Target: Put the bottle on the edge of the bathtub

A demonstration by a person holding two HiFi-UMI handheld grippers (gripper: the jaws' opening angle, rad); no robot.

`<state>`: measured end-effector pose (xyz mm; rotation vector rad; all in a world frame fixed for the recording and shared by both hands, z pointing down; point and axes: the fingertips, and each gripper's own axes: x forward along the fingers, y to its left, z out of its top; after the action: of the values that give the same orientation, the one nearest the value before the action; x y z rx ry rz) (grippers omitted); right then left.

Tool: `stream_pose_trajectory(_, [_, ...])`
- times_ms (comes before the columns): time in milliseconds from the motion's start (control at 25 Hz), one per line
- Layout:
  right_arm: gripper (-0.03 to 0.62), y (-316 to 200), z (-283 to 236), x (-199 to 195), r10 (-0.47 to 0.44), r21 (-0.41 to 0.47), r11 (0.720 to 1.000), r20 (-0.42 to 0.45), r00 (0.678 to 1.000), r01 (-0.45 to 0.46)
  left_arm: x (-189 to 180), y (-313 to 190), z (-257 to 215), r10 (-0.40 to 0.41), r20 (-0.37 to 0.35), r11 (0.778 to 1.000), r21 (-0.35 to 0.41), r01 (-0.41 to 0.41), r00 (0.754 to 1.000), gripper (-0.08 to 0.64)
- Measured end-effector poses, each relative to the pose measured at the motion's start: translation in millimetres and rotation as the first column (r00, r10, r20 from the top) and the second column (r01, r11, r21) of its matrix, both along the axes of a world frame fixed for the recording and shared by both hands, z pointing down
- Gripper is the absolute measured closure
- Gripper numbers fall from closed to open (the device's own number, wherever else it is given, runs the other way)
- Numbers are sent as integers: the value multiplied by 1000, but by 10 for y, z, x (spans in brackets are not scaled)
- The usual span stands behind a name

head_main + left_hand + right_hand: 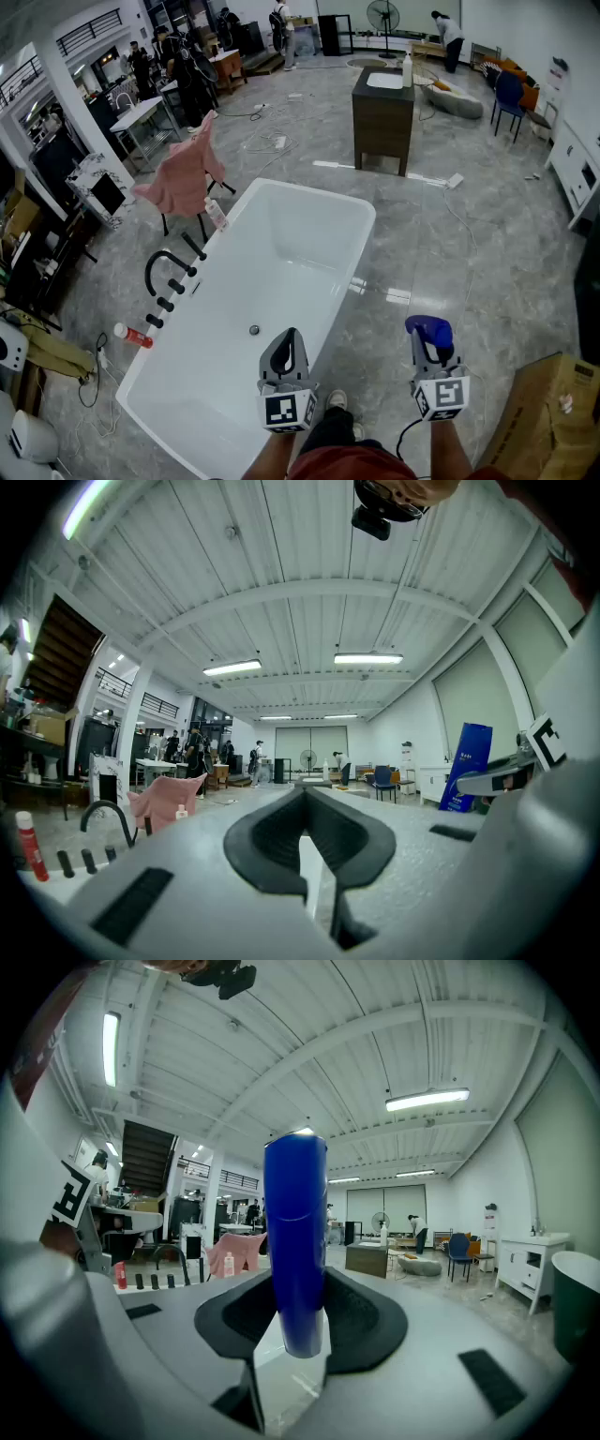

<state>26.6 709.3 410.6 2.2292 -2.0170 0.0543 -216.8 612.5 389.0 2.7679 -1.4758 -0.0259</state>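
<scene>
The right gripper (430,354) was clamped on the tall, glossy blue plastic bottle (429,330), its jaws pinching the lower body so the bottle stood upright out of them. In the right gripper view the blue bottle (295,1241) filled the middle of the frame, with the right gripper (296,1340) hugging it on both sides. In the head view it sat down at about 5 o'clock, held over the grey marble floor and not on the tub's edge.

The white rectangular freestanding bathtub (362,255) ran from about 7 o'clock up toward 12, and the bottle was off at 3 o'clock from its drain (254,329) – outside the rim, apart from it.

The left gripper (284,358) hovered over the near end of the tub with its jaws together and nothing in them (the left gripper (307,850) showed only a thin sliver of white between the pads).

Other stuff around:
- a curved black tap (161,266) on the tub's rim at 9 o'clock
- a small red-and-white bottle (133,335) on the floor just past that side
- a little pink-labelled bottle (217,214) on the far left rim
- a pink cloth (183,178) draped over a chair at 10 o'clock
- a dark wood vanity cabinet (382,112) out at 1 o'clock – well apart from the tub
</scene>
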Motion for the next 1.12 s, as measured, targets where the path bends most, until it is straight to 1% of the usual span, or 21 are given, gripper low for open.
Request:
stream_pose_trajectory(160, [445,-189,-12,194,-4,2,1000,-13,1000,4,285,-185,-19,21,11,1000,10,-21,1000,555])
stream_pose_trajectory(280, [446,-448,-33,301,-6,9,1000,-17,1000,6,450,-433,11,37,29,999,4,-37,999,555])
stream_pose_trajectory(520, [445,-1264,-98,533,-31,18,999,-20,999,31,750,-1206,55,37,12,999,14,-37,999,555])
stream_pose_trajectory(640, [445,-1747,-144,671,-37,23,999,-7,999,37,899,-1661,-21,32,-12,999,19,-32,999,555])
stream_pose_trajectory(800, [445,-2389,-225,803,-53,34,998,-5,999,53,1060,-2246,-93,35,-25,999,13,-35,999,555])
stream_pose_trajectory(920, [445,-2803,-280,886,-62,35,997,1,998,62,1112,-2618,-79,16,-11,1000,18,-15,1000,555])
stream_pose_trajectory(1000, [445,-3032,-322,906,-69,39,997,4,998,69,1117,-2819,-69,10,1,1000,6,-10,1000,555])
stream_pose_trajectory(1120, [445,-3305,-353,941,-69,44,997,16,998,68,1121,-3076,-142,3,-5,1000,13,-3,1000,555])
